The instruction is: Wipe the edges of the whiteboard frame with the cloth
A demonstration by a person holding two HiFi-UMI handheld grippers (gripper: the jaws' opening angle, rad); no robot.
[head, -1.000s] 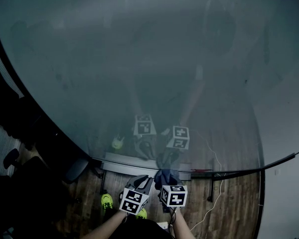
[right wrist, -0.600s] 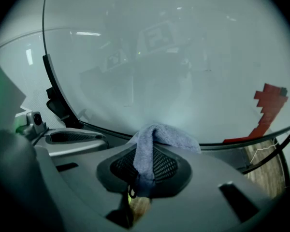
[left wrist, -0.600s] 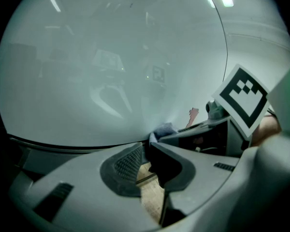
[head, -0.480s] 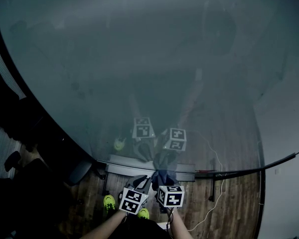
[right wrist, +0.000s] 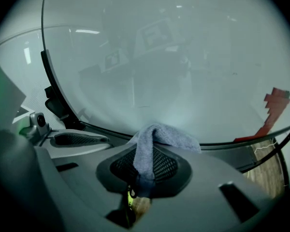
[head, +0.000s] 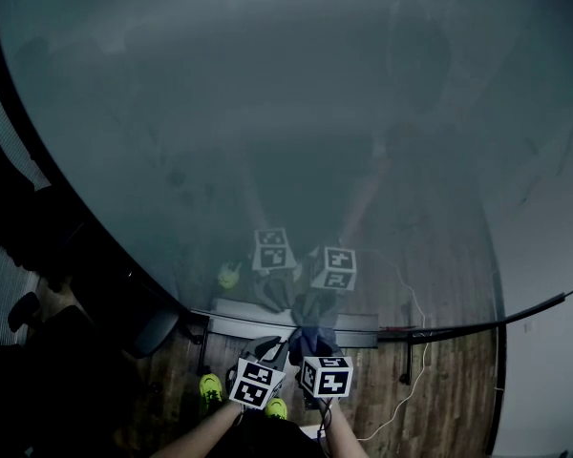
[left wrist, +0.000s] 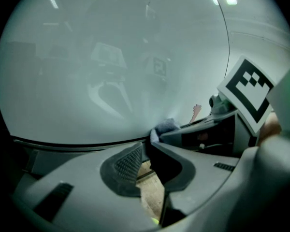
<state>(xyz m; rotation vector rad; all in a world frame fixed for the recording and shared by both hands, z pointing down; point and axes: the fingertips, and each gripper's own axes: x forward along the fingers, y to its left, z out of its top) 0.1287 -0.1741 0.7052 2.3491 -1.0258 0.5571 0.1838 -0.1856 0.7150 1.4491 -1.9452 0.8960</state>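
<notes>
**Cloth pinched at the board's bottom rail, spare gripper idle beside it**

The right gripper is clamped on the grey cloth. A bunch of fabric stands proud of the jaws, likely so that soft cloth, not plastic, meets the frame. The bunch sits at the lower frame edge of the whiteboard; whether it presses on it is unclear. The left gripper hangs just beside the right one, its jaws a narrow gap apart with nothing between them. It seems held close only to stay out of the way, since the wipe needs one tool.

The board is glossy and mirrors both marker cubes. A pale tray runs along its bottom rail. Below lies a wooden floor with a thin cable trailing over it. A plain wall stands to the right.
</notes>
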